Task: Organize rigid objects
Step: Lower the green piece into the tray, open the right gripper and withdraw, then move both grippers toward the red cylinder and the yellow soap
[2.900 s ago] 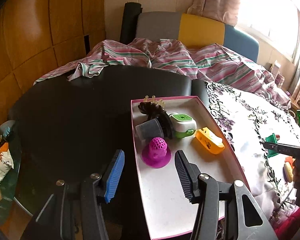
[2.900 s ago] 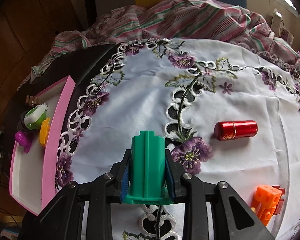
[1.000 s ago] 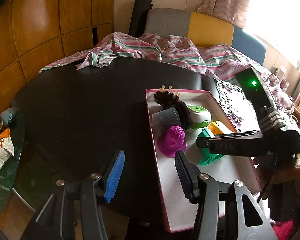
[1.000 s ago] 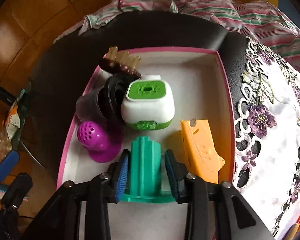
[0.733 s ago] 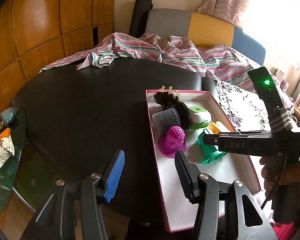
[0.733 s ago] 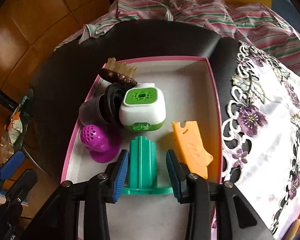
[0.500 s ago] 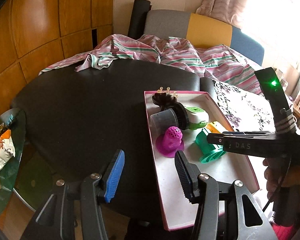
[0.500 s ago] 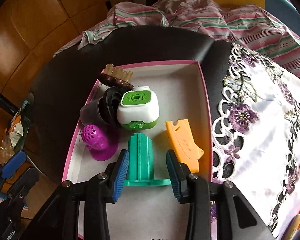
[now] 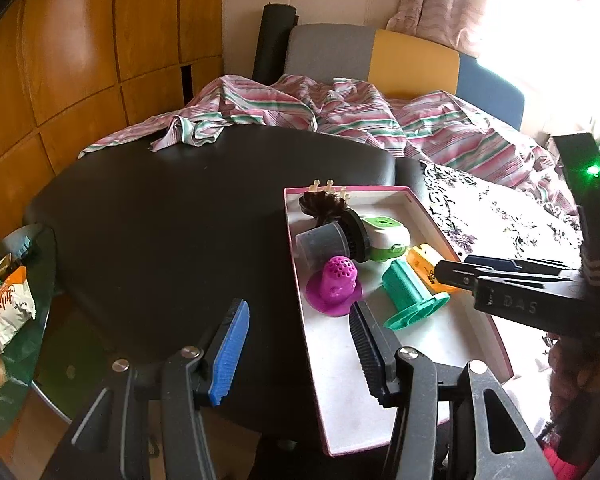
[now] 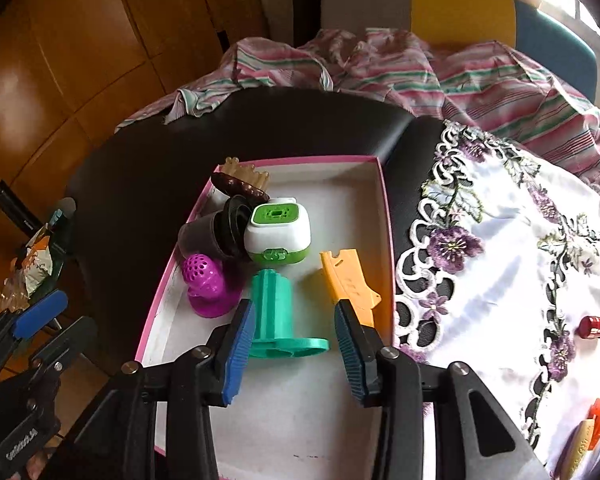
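At centre frame, a pink-rimmed white tray (image 10: 386,216) already holds a ribbed green plastic piece (image 10: 274,312), lying between the released right gripper (image 10: 296,344), while a glossy red cylinder (image 10: 594,326) at right waits on embroidered cloth; the left gripper (image 9: 300,344) hangs spread, empty.

Pink-rimmed tray (image 9: 416,200) on black table (image 9: 172,220): green flanged piece (image 9: 410,294), purple perforated dome (image 9: 334,286), orange piece (image 9: 424,268), white-green box (image 9: 386,236).
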Demonstrator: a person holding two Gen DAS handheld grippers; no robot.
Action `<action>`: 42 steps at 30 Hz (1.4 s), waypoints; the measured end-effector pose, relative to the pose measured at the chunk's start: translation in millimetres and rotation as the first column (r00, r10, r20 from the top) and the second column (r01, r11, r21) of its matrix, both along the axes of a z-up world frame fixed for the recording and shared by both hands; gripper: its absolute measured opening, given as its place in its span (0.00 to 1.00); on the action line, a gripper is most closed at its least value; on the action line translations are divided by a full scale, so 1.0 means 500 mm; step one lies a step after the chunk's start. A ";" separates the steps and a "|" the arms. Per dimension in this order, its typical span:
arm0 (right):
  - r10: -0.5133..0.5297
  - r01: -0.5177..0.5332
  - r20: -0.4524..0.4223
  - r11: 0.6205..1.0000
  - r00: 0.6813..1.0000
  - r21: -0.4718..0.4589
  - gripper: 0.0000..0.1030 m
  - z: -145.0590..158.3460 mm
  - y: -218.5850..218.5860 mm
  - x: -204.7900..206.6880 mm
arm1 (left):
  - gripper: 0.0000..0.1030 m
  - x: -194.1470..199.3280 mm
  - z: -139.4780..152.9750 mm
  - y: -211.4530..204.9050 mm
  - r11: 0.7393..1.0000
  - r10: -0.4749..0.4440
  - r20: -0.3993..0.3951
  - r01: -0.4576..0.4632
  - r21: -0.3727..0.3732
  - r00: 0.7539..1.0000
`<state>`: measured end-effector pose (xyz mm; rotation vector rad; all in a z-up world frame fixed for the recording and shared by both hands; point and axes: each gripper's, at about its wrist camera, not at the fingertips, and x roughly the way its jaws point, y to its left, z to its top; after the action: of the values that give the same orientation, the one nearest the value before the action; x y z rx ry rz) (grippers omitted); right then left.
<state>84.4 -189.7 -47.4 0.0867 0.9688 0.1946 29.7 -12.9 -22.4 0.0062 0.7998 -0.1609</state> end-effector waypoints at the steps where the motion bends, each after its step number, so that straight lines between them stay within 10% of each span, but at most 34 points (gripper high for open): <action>1: 0.000 0.000 0.006 1.000 1.000 -0.002 0.40 0.003 -0.002 -0.004 | 0.52 -0.001 0.001 -0.002 1.000 -0.002 0.000 0.002 0.000 1.000; 27: -0.179 0.181 0.057 0.983 0.982 -0.030 0.41 0.049 -0.214 -0.101 | 0.52 -0.018 0.017 -0.068 0.994 -0.101 0.018 0.100 0.039 0.995; 42: -0.485 0.484 0.059 0.875 0.873 0.032 0.41 0.068 -0.482 -0.191 | 0.52 -0.020 0.017 -0.147 0.977 -0.203 0.010 0.201 0.064 0.979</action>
<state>-11.2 -430.7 -13.3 0.3340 0.8511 -0.2589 19.9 -86.2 -13.8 0.1489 0.7868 -0.3275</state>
